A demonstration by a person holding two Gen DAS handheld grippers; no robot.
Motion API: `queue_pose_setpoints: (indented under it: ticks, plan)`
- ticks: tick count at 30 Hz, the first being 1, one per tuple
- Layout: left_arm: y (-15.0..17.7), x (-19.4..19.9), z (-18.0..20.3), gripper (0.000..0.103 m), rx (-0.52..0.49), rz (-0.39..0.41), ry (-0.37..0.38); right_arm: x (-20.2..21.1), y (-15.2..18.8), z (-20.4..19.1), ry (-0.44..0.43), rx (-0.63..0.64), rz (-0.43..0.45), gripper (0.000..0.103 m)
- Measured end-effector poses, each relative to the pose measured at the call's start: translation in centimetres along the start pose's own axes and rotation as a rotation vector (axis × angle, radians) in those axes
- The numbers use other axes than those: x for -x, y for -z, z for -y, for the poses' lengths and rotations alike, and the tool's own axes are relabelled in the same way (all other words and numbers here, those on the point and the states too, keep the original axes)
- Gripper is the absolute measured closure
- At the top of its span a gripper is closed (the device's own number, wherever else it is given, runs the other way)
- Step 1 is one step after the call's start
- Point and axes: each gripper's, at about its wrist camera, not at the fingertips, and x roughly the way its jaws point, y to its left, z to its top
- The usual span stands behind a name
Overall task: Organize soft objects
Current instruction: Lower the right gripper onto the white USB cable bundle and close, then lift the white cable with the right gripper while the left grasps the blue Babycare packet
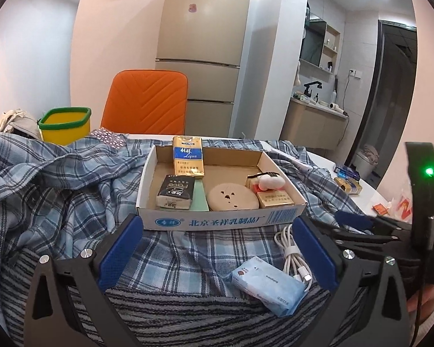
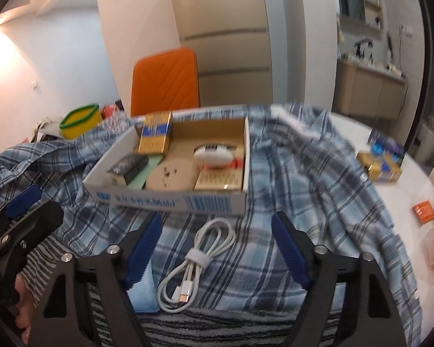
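My left gripper (image 1: 217, 248) stands wide open over the plaid shirt (image 1: 72, 190), with nothing between its jaws. My right gripper (image 2: 217, 248) is also open, the white cable (image 2: 196, 260) lying on the shirt between its pads (image 2: 289, 248) but not touched. The tissue pack (image 1: 267, 284) lies just beside the cable, in front of the box (image 1: 217, 217).

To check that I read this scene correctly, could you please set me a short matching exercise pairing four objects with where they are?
Things:
1. white cable
2. blue tissue pack
3. gold packet
4. yellow bin

Places:
A. standing against the cardboard tray's far wall
B. between the right gripper's open jaws
C. behind the plaid cloth, far left
D. between the left gripper's open jaws

Pairs: 1-B, 2-D, 3-A, 4-C
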Motion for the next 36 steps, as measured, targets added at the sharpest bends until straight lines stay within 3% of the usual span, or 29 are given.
queue_pose_setpoints:
  ticks: [5,9,25,36]
  plan:
    - [0.1,0.1,0.0,0.0,0.001,0.001,0.001,-3.2,0.3,-0.1,-0.017,-0.05,-0.184,0.054]
    - [0.0,0.1,-0.1,0.0,0.004,0.001,0.003,-4.7,0.8,0.1,-0.027,-0.085,-0.259,0.056]
    - [0.1,-0.1,0.3,0.0,-0.02,-0.003,0.001,-5.4,1.2,-0.9,-0.04,-0.022,-0.291,0.075]
    - [0.1,0.1,0.2,0.0,-0.014,-0.001,0.021,-0.1,-1.2,-0.7,-0.018,0.083,-0.156,0.08]
